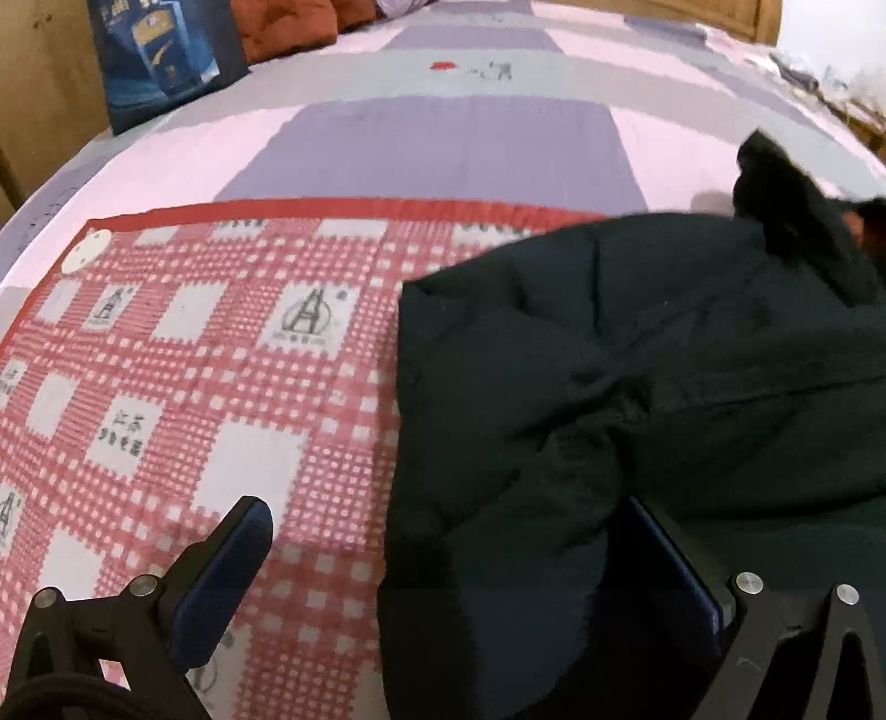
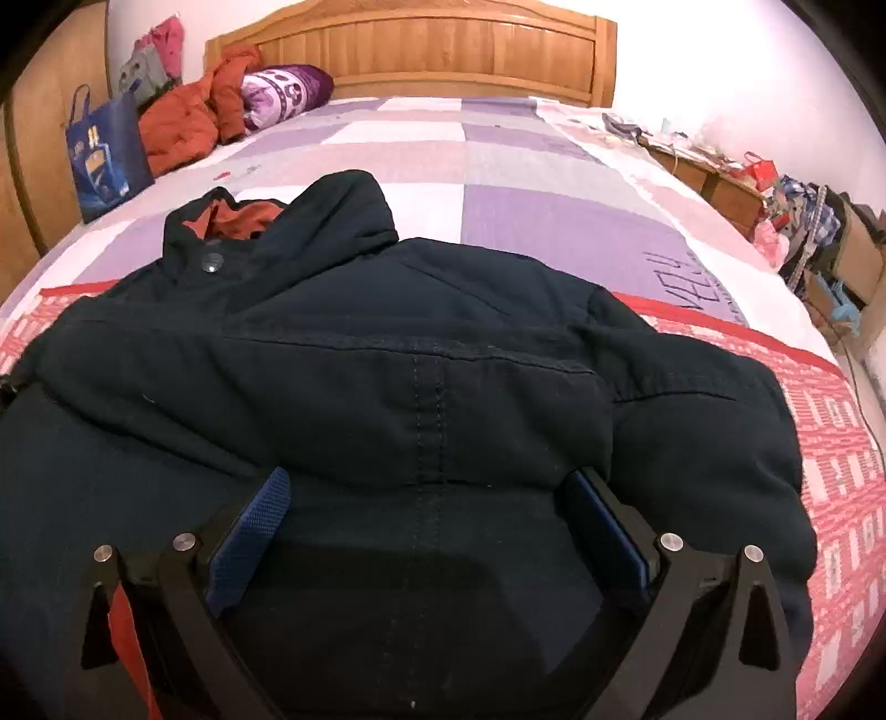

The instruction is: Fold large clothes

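Now the bed (image 2: pixel 554 166) carries a red checked cloth (image 1: pixel 194 360), and on it lies the dark jacket (image 2: pixel 387 360), puffy, with orange lining at its collar. Bare cloth stays free on its left side. Both the left gripper (image 1: pixel 443 559) and right gripper (image 2: pixel 426 515) stand spread wide, grasping nothing.

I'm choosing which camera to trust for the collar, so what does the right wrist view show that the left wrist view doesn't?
Only the right wrist view shows the jacket's collar with its orange lining and snap button, the wooden headboard, the purple pillow and the right gripper, open over the fabric. Only the left wrist view shows the left gripper, open at the jacket's edge, and the logo squares printed on the checked cloth. Both show the dark jacket, the checked cloth, the bedsheet and the blue bag.
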A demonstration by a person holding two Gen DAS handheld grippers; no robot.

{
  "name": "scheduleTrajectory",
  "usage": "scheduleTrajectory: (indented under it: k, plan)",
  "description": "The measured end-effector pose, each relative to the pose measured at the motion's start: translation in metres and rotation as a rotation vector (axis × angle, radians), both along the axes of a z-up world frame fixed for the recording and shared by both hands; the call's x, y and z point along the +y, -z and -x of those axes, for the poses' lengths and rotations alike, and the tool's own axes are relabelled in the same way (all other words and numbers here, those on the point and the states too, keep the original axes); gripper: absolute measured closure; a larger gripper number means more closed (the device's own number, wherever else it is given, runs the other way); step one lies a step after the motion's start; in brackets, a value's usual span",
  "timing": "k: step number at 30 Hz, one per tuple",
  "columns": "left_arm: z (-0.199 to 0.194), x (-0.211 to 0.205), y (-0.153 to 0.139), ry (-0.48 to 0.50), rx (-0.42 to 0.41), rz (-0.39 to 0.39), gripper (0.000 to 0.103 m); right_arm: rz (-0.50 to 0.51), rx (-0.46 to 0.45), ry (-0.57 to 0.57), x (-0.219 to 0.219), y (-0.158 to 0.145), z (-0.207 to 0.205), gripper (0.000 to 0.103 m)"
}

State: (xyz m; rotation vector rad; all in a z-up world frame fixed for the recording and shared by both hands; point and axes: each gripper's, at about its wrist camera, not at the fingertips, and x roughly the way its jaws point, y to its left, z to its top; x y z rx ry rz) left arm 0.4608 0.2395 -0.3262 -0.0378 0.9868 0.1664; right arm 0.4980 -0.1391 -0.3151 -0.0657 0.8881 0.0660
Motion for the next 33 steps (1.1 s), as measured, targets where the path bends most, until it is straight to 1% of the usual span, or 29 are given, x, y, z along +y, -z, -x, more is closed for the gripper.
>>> scheduleTrajectory:
  k: [2,4,6,8,10,11,12,13,15,16,17,18,19,20,21,22,23,24,25,26,27,28,29,30,31,33]
  plan:
    - [-0.003,0.0,0.003,-0.013,0.012,0.007,0.0,-0.002,-0.003,-0.002,0.001,0.002,0.003,0.003]
    - [-0.002,0.004,0.0,-0.033,0.019,0.032,0.0,-0.007,-0.004,-0.004,0.0,0.003,0.002,0.003]
    - [0.003,0.016,-0.006,-0.073,0.018,0.087,0.0,-0.009,-0.002,-0.006,-0.001,0.003,0.002,0.003]
    - [0.011,0.025,-0.01,-0.078,0.002,0.084,0.0,-0.01,-0.003,-0.01,-0.002,0.003,0.002,0.003]
    - [0.013,0.031,-0.01,-0.078,0.013,0.105,0.0,-0.012,-0.007,-0.012,-0.003,0.002,0.003,0.003]
    - [0.013,0.029,-0.011,-0.068,0.017,0.084,0.0,-0.01,-0.009,-0.012,-0.002,0.001,0.004,0.003]
    - [0.012,0.024,-0.016,-0.051,0.01,0.038,0.0,-0.008,-0.009,-0.012,-0.002,0.001,0.004,0.003]
    - [0.012,0.021,-0.019,-0.044,0.006,0.014,0.0,-0.003,-0.009,-0.012,-0.002,-0.001,0.005,0.003]
    - [0.012,0.014,-0.027,-0.021,-0.002,-0.022,0.003,0.031,-0.018,-0.019,-0.001,-0.007,0.008,0.004]
    - [0.014,0.012,-0.032,-0.009,-0.01,-0.035,0.004,0.048,-0.025,-0.019,-0.003,-0.01,0.011,0.007]
    - [0.017,0.01,-0.039,0.008,-0.023,-0.028,0.004,0.084,-0.031,0.013,-0.009,-0.013,0.015,0.007]
    - [0.021,0.009,-0.045,0.029,-0.043,-0.003,0.004,0.123,-0.033,0.082,-0.019,-0.015,0.017,0.007]
    - [0.025,0.009,-0.05,0.041,-0.058,0.019,0.004,0.086,-0.036,0.169,-0.042,-0.019,0.021,0.007]
    - [0.031,0.009,-0.055,0.051,-0.071,0.042,0.004,0.046,-0.023,0.232,-0.061,-0.023,0.025,0.007]
    - [0.036,0.007,-0.058,0.058,-0.084,0.062,0.004,0.046,-0.02,0.24,-0.065,-0.026,0.027,0.007]
    - [0.04,0.005,-0.06,0.061,-0.096,0.073,0.004,0.09,-0.033,0.226,-0.062,-0.035,0.031,0.007]
    - [0.044,0.002,-0.062,0.064,-0.103,0.079,0.004,0.131,-0.051,0.202,-0.054,-0.042,0.033,0.008]
    - [0.046,-0.002,-0.062,0.07,-0.1,0.078,0.004,0.163,-0.089,0.145,-0.038,-0.055,0.038,0.008]
    - [0.046,-0.008,-0.061,0.075,-0.093,0.078,0.004,0.181,-0.122,0.112,-0.024,-0.064,0.04,0.008]
    - [0.047,-0.014,-0.059,0.084,-0.086,0.082,0.004,0.211,-0.176,0.082,-0.002,-0.077,0.043,0.007]
    - [0.048,-0.024,-0.059,0.108,-0.086,0.084,0.004,0.202,-0.206,0.065,0.011,-0.084,0.044,0.007]
    - [0.049,-0.034,-0.06,0.128,-0.092,0.079,0.004,0.134,-0.228,0.026,0.031,-0.093,0.044,0.007]
    - [0.05,-0.044,-0.062,0.152,-0.102,0.073,0.004,0.064,-0.221,-0.026,0.052,-0.096,0.04,0.007]
    - [0.049,-0.058,-0.064,0.184,-0.11,0.071,0.004,0.042,-0.206,-0.059,0.068,-0.095,0.037,0.007]
    - [0.047,-0.067,-0.064,0.206,-0.107,0.071,0.004,0.028,-0.177,-0.103,0.094,-0.09,0.033,0.007]
    - [0.042,-0.086,-0.059,0.244,-0.082,0.036,0.004,-0.019,-0.105,-0.179,0.133,-0.073,0.026,0.007]
